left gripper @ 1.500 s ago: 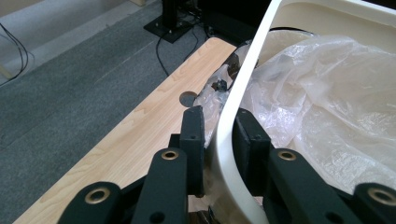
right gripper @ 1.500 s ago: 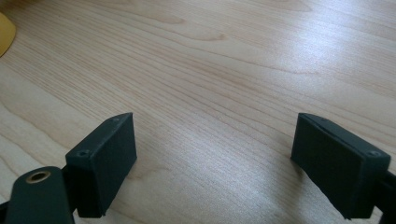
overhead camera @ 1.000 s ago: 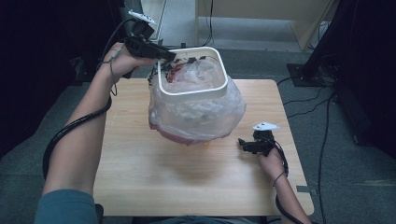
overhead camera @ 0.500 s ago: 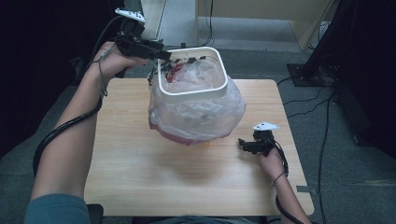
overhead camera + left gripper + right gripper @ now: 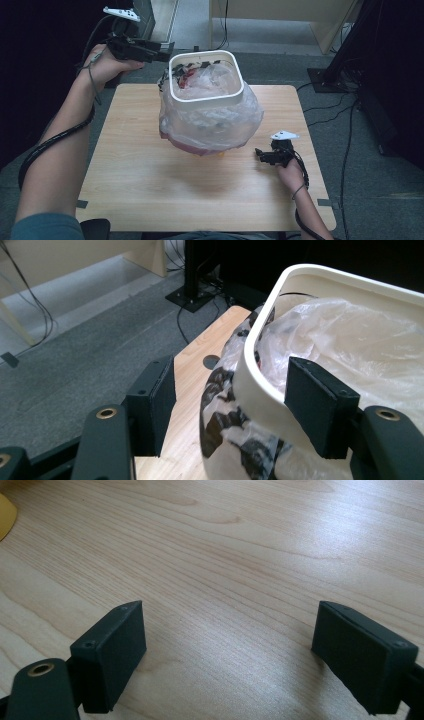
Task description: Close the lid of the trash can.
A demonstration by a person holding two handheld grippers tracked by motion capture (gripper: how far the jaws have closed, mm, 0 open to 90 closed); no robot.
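Left gripper (image 5: 162, 51), fingers newly parted wide, straddles the bin (image 5: 206, 98) rim without pressing; liner (image 5: 210, 122) edge released; right gripper (image 5: 260, 155) gapes idle on worktop (image 5: 135, 170)

Even overhead light brightens the table (image 5: 150, 190), dark room edges, close claw views slightly soft

Bin (image 5: 206, 97) rim and wall: cream-white, plain. Liner bag (image 5: 210, 122): translucent clear-white plastic, black printed blotches on the edge near the left gripper (image 5: 167, 51); red patch showing inside at the rim, pinkish-red tint under the bag's bottom. Both grippers: matte black jaws, brass-coloured rivets; right gripper (image 5: 259, 155) has a light grey top plate. Table (image 5: 150, 190): pale wood, fine straight grain. Floor (image 5: 75, 355): grey carpet. Yellow sliver (image 5: 6, 515) at the right gripper view's edge.
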